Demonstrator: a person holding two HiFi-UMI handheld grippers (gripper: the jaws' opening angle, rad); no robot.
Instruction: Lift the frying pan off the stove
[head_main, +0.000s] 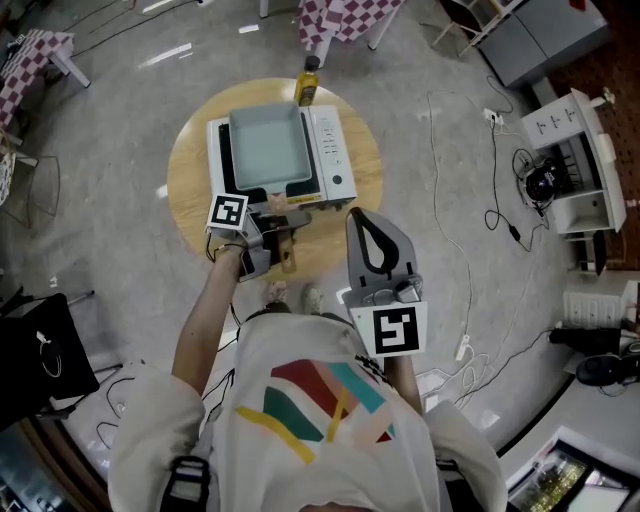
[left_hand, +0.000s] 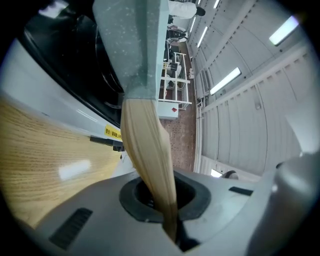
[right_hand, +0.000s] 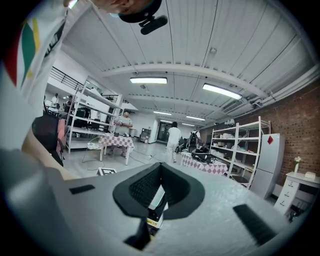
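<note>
Head view: square grey-green frying pan (head_main: 268, 148) flat on the white stove (head_main: 335, 150), middle of a round wooden table (head_main: 190, 160), with a yellow-capped bottle (head_main: 307, 82) at the far edge. Wooden handle (head_main: 288, 240) pointing near, clamped by the left gripper (head_main: 270, 228). Right gripper (head_main: 362, 225) off to the near right, above the table edge, carrying nothing. Left gripper view: jaws clenched on the pale handle (left_hand: 147, 160) close to its free end, pan body (left_hand: 132, 45) far ahead over the stove's dark top (left_hand: 55, 95), table grain (left_hand: 40, 165) at left. Right gripper view: jaws pressed together with nothing between them, aimed out across the room. Judged from this: lift not yet begun. Likely trouble: all the pan's weight far from a grip near the handle tip, so may droop or twist in the pads when raised; a smooth rounded handle could slide out. Might also drag the stove if raised at a slant, or swing toward the bottle if pushed far.
</note>
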